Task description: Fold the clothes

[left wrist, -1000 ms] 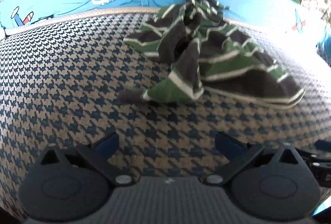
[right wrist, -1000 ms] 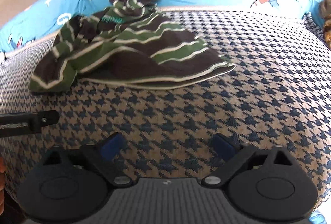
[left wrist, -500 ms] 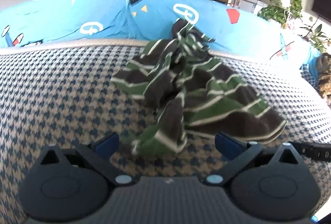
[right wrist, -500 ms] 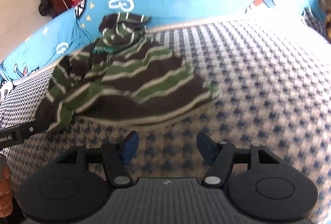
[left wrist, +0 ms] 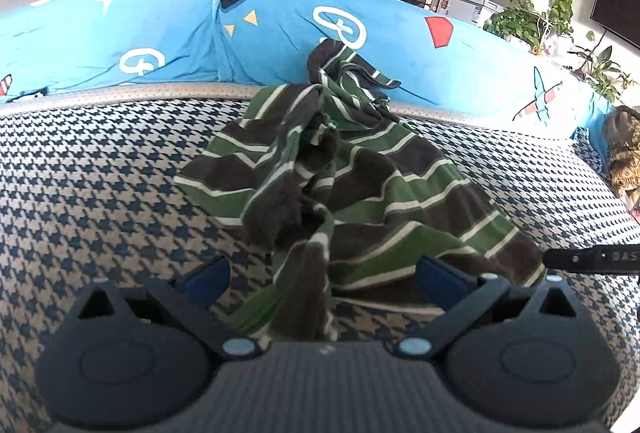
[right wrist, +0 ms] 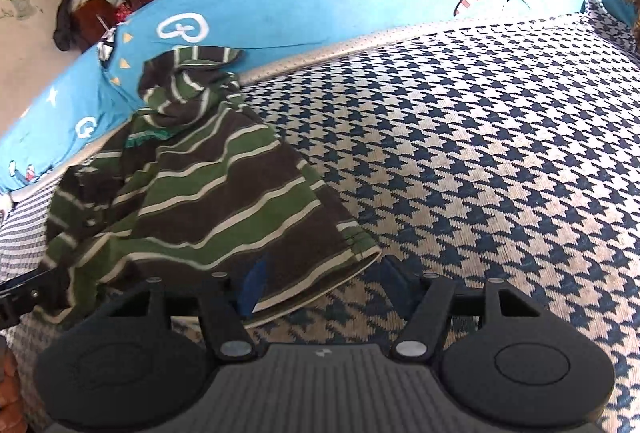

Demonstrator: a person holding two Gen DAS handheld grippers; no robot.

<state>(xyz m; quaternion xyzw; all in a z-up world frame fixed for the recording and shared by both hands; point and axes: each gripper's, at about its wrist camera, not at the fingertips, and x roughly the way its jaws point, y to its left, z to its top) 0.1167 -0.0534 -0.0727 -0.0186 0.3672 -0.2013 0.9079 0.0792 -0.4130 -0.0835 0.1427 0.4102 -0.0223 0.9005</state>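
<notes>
A crumpled green-and-brown striped shirt point(left wrist: 344, 185) lies on the houndstooth-covered sofa seat point(right wrist: 480, 153), bunched against the blue backrest. The left hand-held gripper point(left wrist: 320, 273) straddles a sleeve, released; the right hand-held gripper point(right wrist: 320, 281) frames the hem corner, pads apart — likely positioned to spread it flat.

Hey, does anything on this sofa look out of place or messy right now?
Yes. The green and brown striped shirt lies crumpled on the houndstooth seat cover, bunched and twisted rather than flat, its upper part riding up against the blue backrest cover. One sleeve trails toward the left gripper. Nothing looks spilled or damaged.
</notes>
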